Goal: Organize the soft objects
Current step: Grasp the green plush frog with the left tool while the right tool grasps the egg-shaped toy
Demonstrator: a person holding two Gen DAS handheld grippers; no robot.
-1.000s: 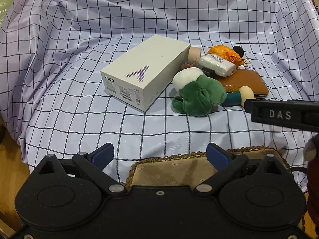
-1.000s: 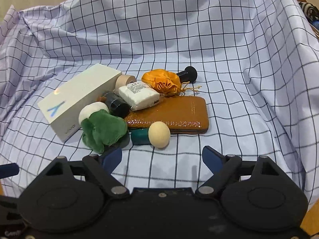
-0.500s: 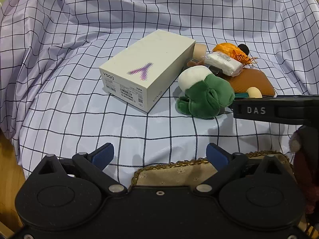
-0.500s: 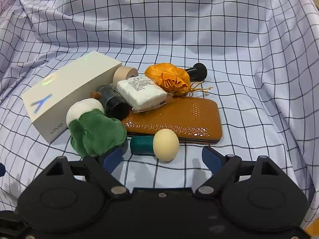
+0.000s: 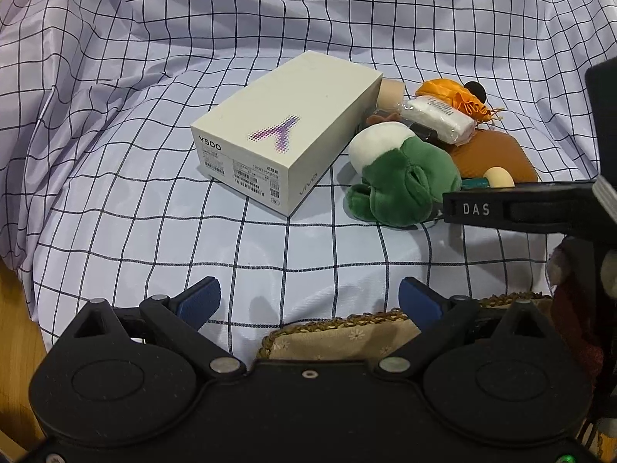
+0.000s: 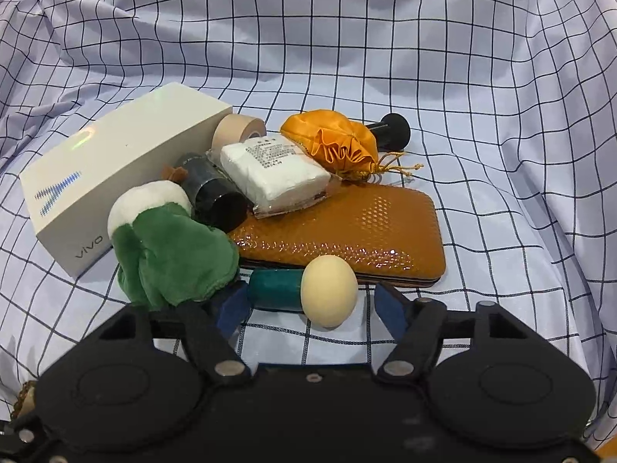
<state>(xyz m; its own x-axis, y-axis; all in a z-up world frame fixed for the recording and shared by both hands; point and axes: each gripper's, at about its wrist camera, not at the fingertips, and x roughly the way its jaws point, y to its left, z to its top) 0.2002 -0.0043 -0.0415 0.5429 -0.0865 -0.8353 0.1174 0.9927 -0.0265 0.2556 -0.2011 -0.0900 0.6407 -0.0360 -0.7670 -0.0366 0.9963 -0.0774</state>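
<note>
A teal-handled piece with a cream egg-shaped head [image 6: 304, 289] lies on the checked cloth, between the blue pads of my right gripper [image 6: 310, 306]. Its jaws are closing; the left pad is at the teal end, and a gap still shows beside the cream head. A green and white plush [image 6: 166, 247] lies just left of it, touching the left finger. Behind sit a white wrapped pack [image 6: 270, 169] and an orange satin pouch [image 6: 335, 142]. My left gripper [image 5: 308, 303] hangs open and empty over the cloth, short of the plush [image 5: 397, 177].
A white phone box [image 5: 285, 142] stands left of the pile. A brown textured wallet [image 6: 347, 231], a tape roll [image 6: 237, 129], a dark cylinder [image 6: 216, 193] and a black-knobbed item [image 6: 391, 129] crowd the heap. A woven basket rim [image 5: 339, 328] lies under the left gripper.
My right gripper has come forward and down to the teal and cream piece, and its jaws have narrowed around it. The left gripper has hardly moved.
</note>
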